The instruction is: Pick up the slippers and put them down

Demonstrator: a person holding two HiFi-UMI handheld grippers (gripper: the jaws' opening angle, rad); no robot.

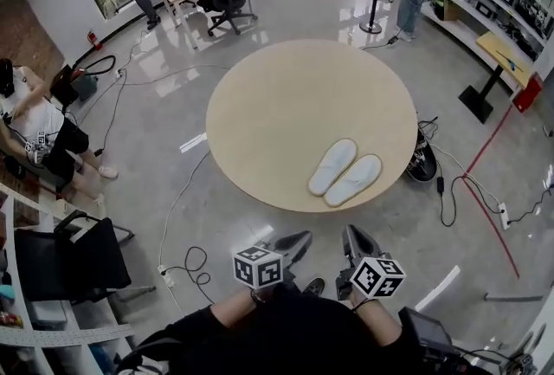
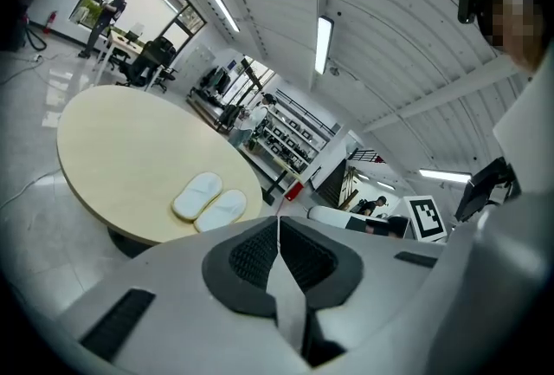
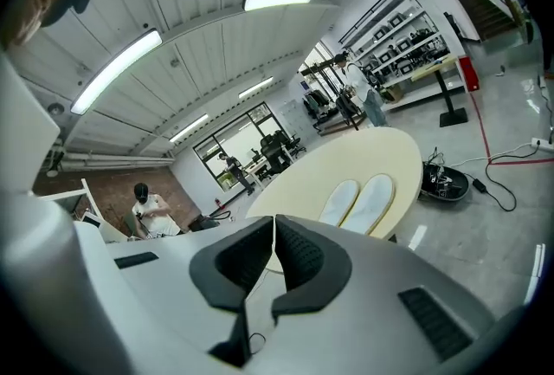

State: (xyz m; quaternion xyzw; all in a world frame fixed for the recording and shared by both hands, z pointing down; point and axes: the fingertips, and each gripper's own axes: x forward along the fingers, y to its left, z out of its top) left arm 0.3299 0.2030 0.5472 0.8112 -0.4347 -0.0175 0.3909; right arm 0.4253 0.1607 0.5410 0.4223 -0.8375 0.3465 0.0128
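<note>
1. We see the pair of white slippers (image 1: 344,172) lying side by side, touching, near the round desk's (image 1: 277,105) edge closest to us.
2. Our left gripper (image 1: 297,242) hangs short of the desk, jaws pressed together, empty.
3. Our right gripper (image 1: 353,236) sits beside it, jaws likewise closed and empty.

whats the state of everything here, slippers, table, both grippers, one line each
slippers: lying flat side by side on the table, near the edge closest to the person, not held
table: upright, bare apart from the slippers
left gripper: jaws shut, nothing between them, short of the table
right gripper: jaws shut, nothing between them, short of the table
</note>
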